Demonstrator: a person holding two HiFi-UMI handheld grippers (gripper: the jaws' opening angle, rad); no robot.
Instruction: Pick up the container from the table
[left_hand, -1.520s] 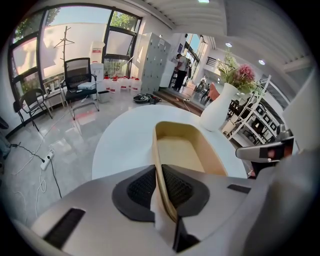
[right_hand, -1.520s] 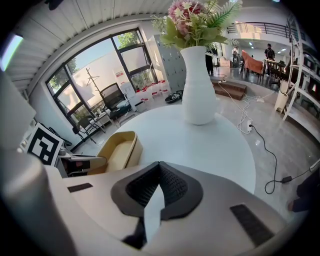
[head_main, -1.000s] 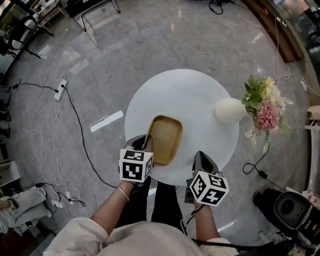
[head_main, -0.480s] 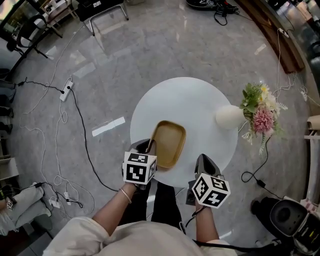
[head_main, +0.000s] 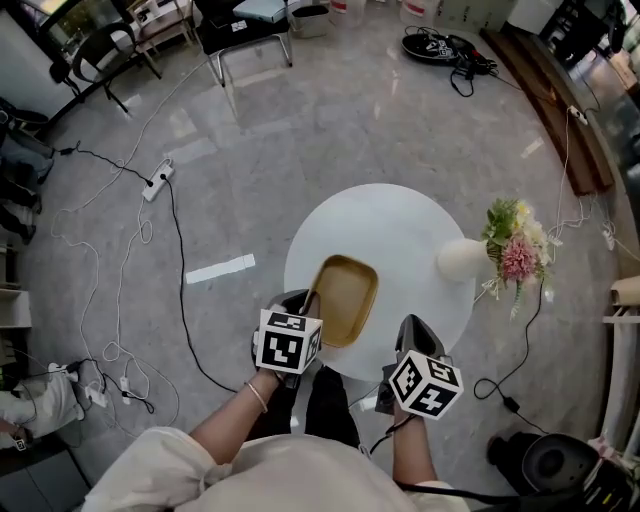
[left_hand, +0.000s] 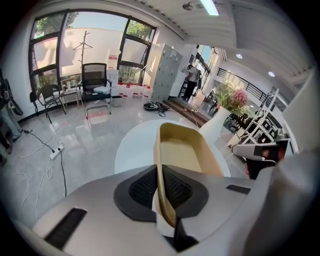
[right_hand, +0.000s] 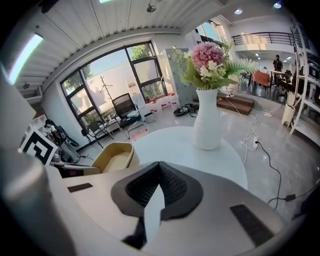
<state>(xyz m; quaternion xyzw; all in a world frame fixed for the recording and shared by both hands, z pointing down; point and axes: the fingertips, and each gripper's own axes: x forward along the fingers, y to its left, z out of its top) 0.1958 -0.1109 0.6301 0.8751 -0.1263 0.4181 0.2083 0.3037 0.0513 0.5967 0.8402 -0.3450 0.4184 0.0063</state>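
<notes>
My left gripper (head_main: 303, 300) has its jaws clamped on the near rim of the shallow tan plastic container (head_main: 345, 298), which is over the near part of the round white bench (head_main: 400, 215). The grasp looks done, and lifting it clear is what's left. My right gripper (head_main: 412, 328) is just beside it, jaws together on nothing. Only the left gripper view shows the rim pinched between the pads; the head view doesn't.

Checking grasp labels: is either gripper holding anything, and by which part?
The left gripper pinches the tan container by its left side wall, one jaw inside, one outside. The right gripper is shut on nothing.
</notes>
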